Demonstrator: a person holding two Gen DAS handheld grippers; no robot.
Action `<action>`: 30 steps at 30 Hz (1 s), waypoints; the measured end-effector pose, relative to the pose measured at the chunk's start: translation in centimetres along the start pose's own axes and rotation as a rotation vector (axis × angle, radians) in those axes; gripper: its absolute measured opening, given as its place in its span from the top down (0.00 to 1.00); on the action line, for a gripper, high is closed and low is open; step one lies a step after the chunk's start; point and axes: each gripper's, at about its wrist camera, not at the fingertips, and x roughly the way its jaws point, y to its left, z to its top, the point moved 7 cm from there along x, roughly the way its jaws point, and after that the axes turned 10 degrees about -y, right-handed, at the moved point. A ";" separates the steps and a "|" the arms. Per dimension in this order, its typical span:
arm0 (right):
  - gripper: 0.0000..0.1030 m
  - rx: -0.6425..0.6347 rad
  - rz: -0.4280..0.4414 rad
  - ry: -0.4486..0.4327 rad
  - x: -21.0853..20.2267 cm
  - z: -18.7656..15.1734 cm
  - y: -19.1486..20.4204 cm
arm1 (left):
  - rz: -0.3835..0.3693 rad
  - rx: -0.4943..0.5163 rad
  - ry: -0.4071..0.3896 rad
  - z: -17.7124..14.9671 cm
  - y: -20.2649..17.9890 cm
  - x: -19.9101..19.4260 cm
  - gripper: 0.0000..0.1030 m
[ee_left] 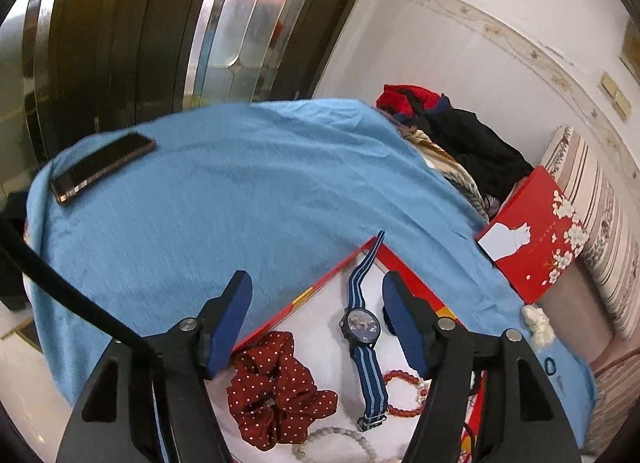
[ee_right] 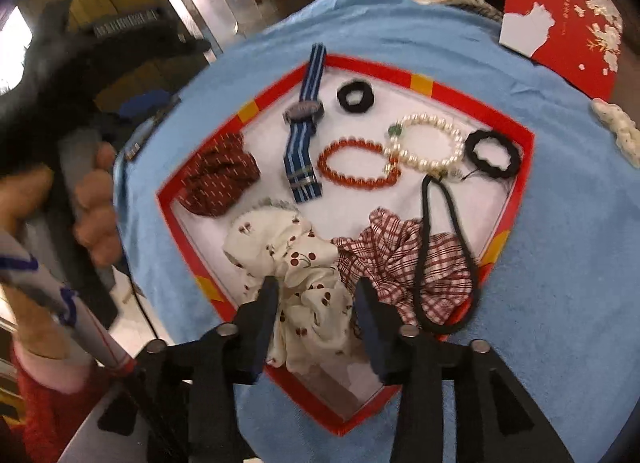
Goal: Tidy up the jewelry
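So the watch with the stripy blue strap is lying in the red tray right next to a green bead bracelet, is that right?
Not quite. The bracelet beside the watch is orange-red, not green. The right wrist view shows it clearly. The rest holds: the stripy blue watch does lie in the red tray, right next to that bracelet.

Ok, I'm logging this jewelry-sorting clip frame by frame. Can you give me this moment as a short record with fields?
surface: blue cloth
container: red-rimmed tray, white inside
in tray: striped-strap watch, red bead bracelet, pearl bracelet, cherry-print scrunchie, plaid scrunchie, dotted red scrunchie, two black hair ties
outside tray: phone, red lid
left claw: open, above the watch, holding nothing
right claw: open, astride the cherry-print scrunchie
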 end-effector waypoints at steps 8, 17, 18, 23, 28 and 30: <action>0.41 0.054 -0.037 -0.130 -5.4 0.0 -2.5 | 0.033 0.116 -0.068 -0.2 -2.5 -1.2 0.32; 0.41 0.202 -0.180 -0.155 -11.4 -6.0 -10.0 | 0.162 0.293 -0.429 0.8 -6.9 -8.9 0.03; 0.41 0.231 -0.195 -0.162 -12.2 -6.9 -11.0 | 0.162 0.301 -0.468 0.8 -7.3 -10.1 0.00; 0.41 0.290 -0.261 -0.206 -15.7 -9.6 -13.9 | 0.167 0.361 -0.538 -1.0 -9.3 -15.9 0.00; 0.41 0.280 -0.298 -0.252 -17.9 -10.7 -14.5 | 0.127 0.337 -0.495 -4.8 -9.6 -21.0 0.00; 0.41 0.264 -0.306 -0.266 -18.5 -10.9 -14.2 | 0.105 0.330 -0.497 -6.2 -9.8 -22.8 0.00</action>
